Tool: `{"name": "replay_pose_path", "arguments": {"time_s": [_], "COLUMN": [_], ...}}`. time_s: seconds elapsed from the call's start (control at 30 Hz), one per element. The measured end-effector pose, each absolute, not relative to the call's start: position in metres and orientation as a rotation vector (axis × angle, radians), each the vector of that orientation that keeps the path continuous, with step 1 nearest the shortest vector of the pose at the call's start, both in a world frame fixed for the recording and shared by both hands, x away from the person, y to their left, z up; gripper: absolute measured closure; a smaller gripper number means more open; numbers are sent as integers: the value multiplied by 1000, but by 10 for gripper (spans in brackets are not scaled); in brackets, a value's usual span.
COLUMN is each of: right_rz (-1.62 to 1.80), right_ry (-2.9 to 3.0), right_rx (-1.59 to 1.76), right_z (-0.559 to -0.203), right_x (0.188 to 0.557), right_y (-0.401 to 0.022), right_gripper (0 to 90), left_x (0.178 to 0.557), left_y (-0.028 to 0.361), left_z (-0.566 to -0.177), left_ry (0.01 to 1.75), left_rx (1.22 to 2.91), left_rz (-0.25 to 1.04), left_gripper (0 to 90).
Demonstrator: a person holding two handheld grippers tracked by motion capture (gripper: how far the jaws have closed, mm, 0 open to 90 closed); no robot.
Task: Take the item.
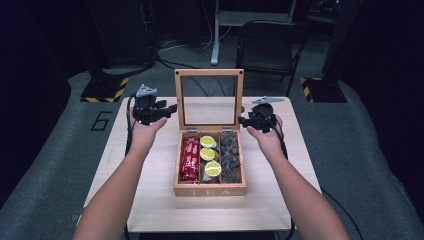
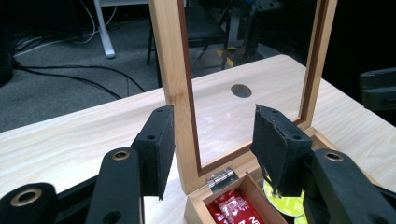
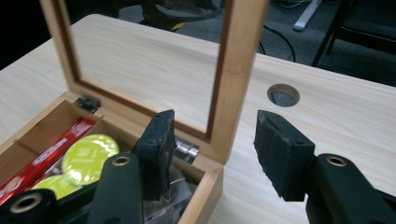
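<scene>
- Two grippers flank the upright lid (image 1: 209, 98): left gripper (image 1: 169, 109) and right gripper (image 1: 243, 120), both with jaws apart, gripping nothing.
- Tea box (image 1: 210, 190) sits mid-table (image 1: 150, 200), holding red packets (image 1: 190, 159), yellow-green pods (image 1: 213, 169) and dark bags (image 1: 231, 159).

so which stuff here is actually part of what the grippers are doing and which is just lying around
In play:
- tea box
- its open glass lid, with a side rail between each gripper's open jaws
- left gripper
- right gripper

Lying about:
- red packets
- yellow-green sachets
- dark sachets
- chair
- table hole
</scene>
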State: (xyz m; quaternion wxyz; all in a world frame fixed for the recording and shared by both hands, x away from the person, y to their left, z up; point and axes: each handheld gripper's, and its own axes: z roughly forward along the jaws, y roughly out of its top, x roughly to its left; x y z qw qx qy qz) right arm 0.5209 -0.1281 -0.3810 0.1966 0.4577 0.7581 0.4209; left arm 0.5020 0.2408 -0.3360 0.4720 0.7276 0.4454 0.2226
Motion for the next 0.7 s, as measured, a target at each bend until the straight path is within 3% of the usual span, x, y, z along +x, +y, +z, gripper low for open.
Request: {"name": "replay_pose_path", "arguments": {"time_s": [0.7], "right_rz": [1222], "right_ry": [2231], "right_rx": [1112], "right_z": [-383], "right_x": [480], "right_y": [-113], "right_gripper": [424], "left_x": [493], "left_y": [236], "left_z": [-340], "left_ry": [1078], "left_rx": [1800], "left_rz": [511], "left_gripper": [466]}}
